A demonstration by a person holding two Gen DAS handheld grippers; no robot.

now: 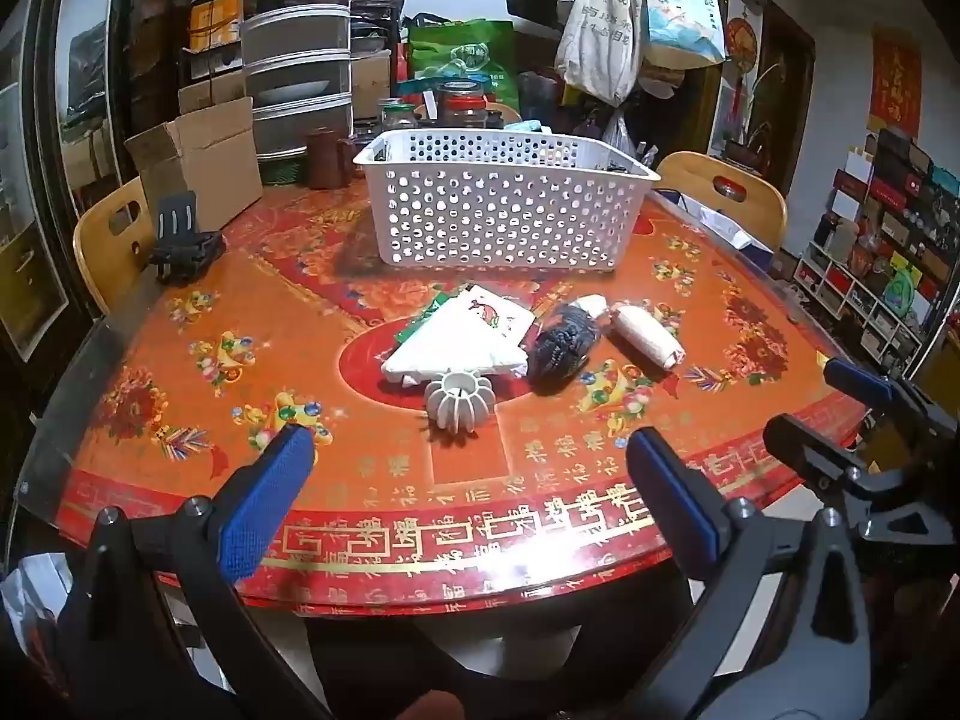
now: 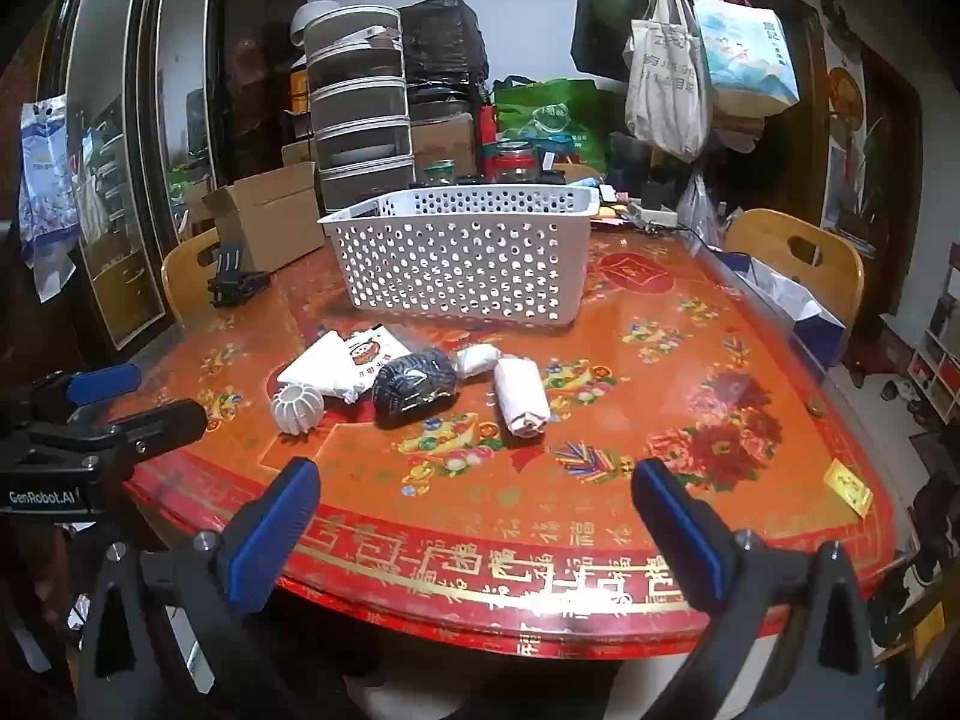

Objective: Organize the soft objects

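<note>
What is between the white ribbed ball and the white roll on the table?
The dark rolled bundle lies between the white ribbed ball and the white roll. A folded white bag sits just behind the ball. The right wrist view shows it best.

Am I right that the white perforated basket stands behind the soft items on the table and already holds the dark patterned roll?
Not quite: the dark patterned roll lies on the table in front of the white perforated basket, between the folded white bag and the white roll, as the right wrist view shows. The basket does stand behind the soft items.
</note>
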